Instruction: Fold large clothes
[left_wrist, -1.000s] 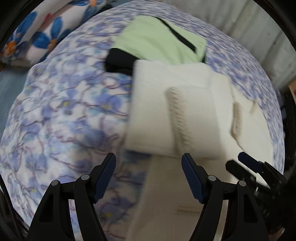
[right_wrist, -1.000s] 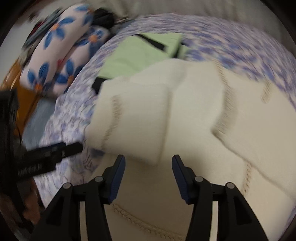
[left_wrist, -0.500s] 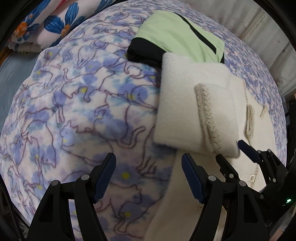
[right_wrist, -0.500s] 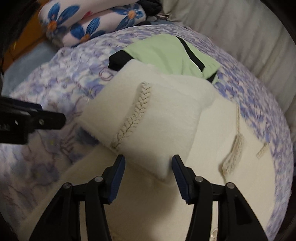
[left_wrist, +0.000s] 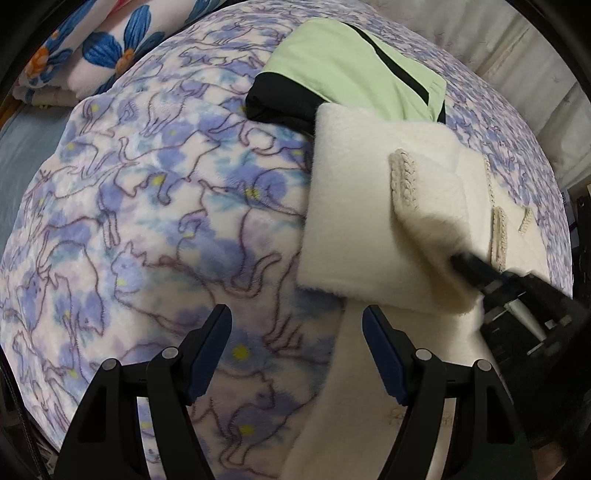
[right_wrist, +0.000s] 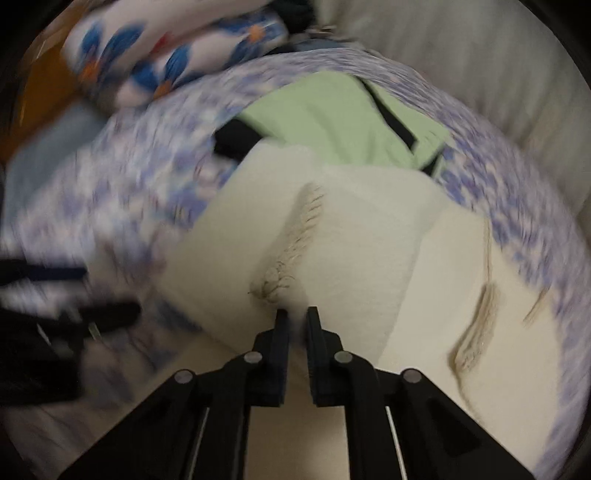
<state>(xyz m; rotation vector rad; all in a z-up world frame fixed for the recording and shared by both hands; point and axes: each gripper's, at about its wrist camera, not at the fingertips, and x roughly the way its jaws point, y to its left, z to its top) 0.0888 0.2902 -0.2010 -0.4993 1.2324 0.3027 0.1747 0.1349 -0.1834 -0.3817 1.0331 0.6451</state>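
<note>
1. Cream fleece garment: lies on the right half of the blanket, partly folded, with a folded flap on top bearing a braided trim.
2. Right gripper: jaws nearly together, pinching the near corner of the flap just below the trim; the left-wrist view shows its tip buried in the fleece.
3. Left gripper: jaws wide, holding nothing, poised over the blanket just beside the garment's left edge.
4. Step in hand, as judged: carrying the pinched flap across to make the next fold. It would go best with the corner lifted only enough to clear the layer beneath, drawn over evenly, and the left gripper taking the matching edge so the fold line stays straight. A thin pinch in thick fleece could slip.
5. Green garment: already folded, lying at the far end and touching the cream one.
6. Containers: none visible; a floral pillow lies far left.
</note>
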